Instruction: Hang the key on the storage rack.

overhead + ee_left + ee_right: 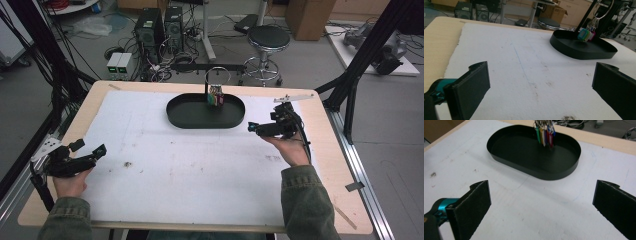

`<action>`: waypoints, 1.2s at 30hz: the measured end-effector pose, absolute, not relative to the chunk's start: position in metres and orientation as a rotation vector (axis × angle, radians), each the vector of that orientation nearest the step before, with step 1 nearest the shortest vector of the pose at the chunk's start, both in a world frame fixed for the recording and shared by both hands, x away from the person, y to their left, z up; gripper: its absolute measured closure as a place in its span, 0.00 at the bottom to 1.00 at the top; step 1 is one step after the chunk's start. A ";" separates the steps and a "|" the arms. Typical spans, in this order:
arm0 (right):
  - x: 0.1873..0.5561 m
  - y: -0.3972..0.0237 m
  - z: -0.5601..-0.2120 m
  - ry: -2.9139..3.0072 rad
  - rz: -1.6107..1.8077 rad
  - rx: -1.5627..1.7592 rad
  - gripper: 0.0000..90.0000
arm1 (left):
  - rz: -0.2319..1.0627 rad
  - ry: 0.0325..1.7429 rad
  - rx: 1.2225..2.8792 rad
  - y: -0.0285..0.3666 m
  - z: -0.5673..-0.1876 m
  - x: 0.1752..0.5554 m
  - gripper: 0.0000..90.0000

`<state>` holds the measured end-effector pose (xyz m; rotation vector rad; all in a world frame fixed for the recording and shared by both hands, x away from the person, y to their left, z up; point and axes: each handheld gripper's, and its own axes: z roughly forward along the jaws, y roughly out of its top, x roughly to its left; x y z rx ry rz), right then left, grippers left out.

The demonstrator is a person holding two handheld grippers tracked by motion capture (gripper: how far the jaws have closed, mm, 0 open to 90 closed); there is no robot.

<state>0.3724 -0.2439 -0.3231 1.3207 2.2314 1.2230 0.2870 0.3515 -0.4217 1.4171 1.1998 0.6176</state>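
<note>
1. Left claw (95, 152): held low over the white mat (175, 165), well to the left of the black oval tray (185, 119) and on the person's side of it. Its jaws stand wide apart with nothing between them, as the left gripper view confirms. It points toward the tray, which lies ahead and to its right.

2. Black oval tray: sits on the mat at the far middle of the table (320, 135), long axis running left to right across the table. A thin black post rises from its far portion and carries a wire ring (218, 75).

3. Key tags (216, 99): a bunch of coloured tags hangs from the ring on short chains, dangling just above the tray floor, near the tray's far rim. In the right gripper view the key tags (544, 135) hang upright, long axis vertical.

4. Right claw (251, 127): held just beside the tray's right end, pointing left toward it. Its jaws are likewise spread apart and empty.

5. Judgement: the right claw is clearly the nearer to the tags. From it the tags lie ahead and slightly left, beyond the tray's near rim, so an approach would need to clear that rim and meet the hanging bunch from the side.
</note>
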 end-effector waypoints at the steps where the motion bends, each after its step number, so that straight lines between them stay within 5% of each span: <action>1: 0.371 -0.246 -0.326 2.226 1.230 1.331 0.01 | 0.618 1.200 1.417 0.352 -0.422 0.287 0.02; 36: 0.309 -0.289 -0.390 2.080 1.273 1.450 0.01 | 0.625 1.205 1.424 0.351 -0.421 0.283 0.02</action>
